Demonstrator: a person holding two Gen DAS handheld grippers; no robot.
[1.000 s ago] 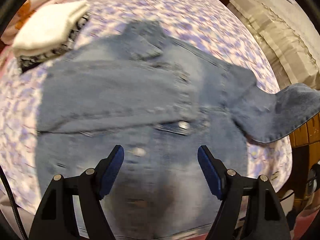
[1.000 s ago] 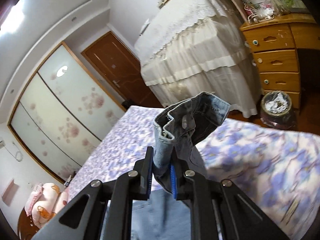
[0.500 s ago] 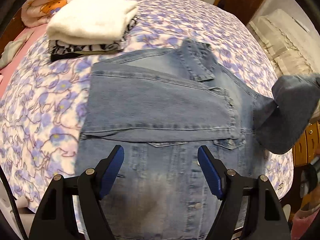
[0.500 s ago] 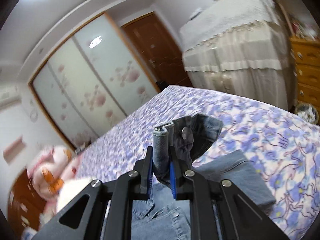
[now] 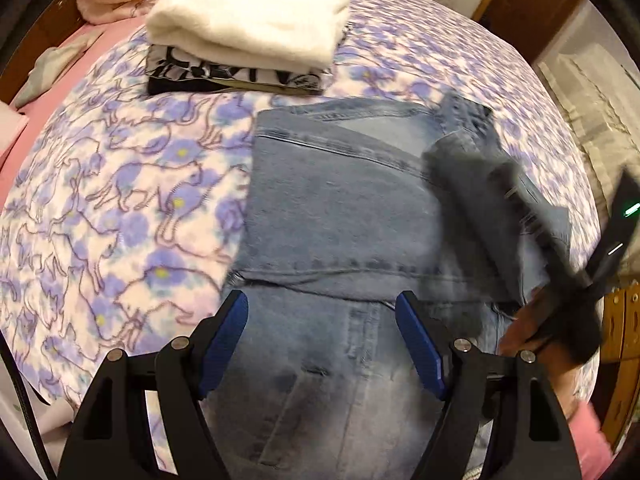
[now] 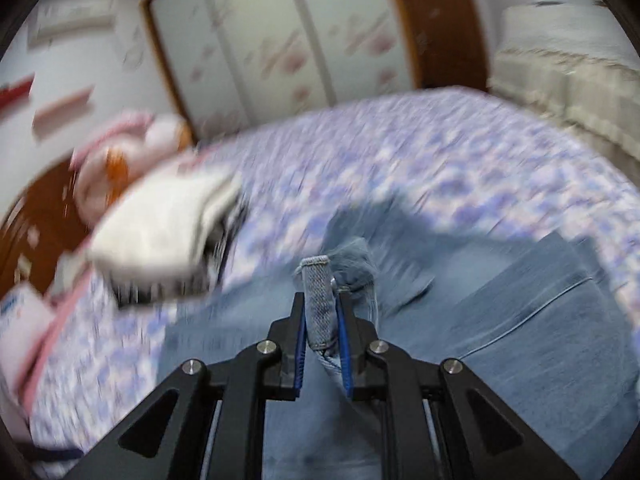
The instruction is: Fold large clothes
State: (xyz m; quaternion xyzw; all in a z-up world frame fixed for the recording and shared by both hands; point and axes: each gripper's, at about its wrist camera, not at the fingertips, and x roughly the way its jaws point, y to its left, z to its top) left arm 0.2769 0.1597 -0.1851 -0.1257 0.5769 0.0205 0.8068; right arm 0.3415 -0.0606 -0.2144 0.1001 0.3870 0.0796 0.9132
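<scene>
1. Faded blue denim jacket (image 5: 344, 216): lies spread on the bed with the purple-and-white floral cover (image 5: 120, 208), directly ahead of and beneath both tools; one sleeve is already laid flat across the chest.
2. Right hand-held gripper (image 6: 322, 344): jaws clamped on the stitched cuff of the second denim sleeve (image 6: 318, 300), which stands up between the blue pads. In the left wrist view the carried sleeve (image 5: 480, 184) shows as a dark blur over the jacket's right half (motion blur hides its exact height above the cloth).
3. Left hand-held gripper (image 5: 322, 344): jaws wide apart, holding nothing, poised over the lower front panel.
4. Governing relation: the jacket's long axis runs away from the viewer, hem nearest, collar (image 5: 468, 116) farthest; the folded sleeve lies crosswise to it. The right tool is the nearer to the free sleeve, so the crosswise lay-down probably falls to it.
5. Background: a folded cream-white blanket atop dark printed garments (image 5: 248, 28), well apart from the jacket, beyond its left edge.
</scene>
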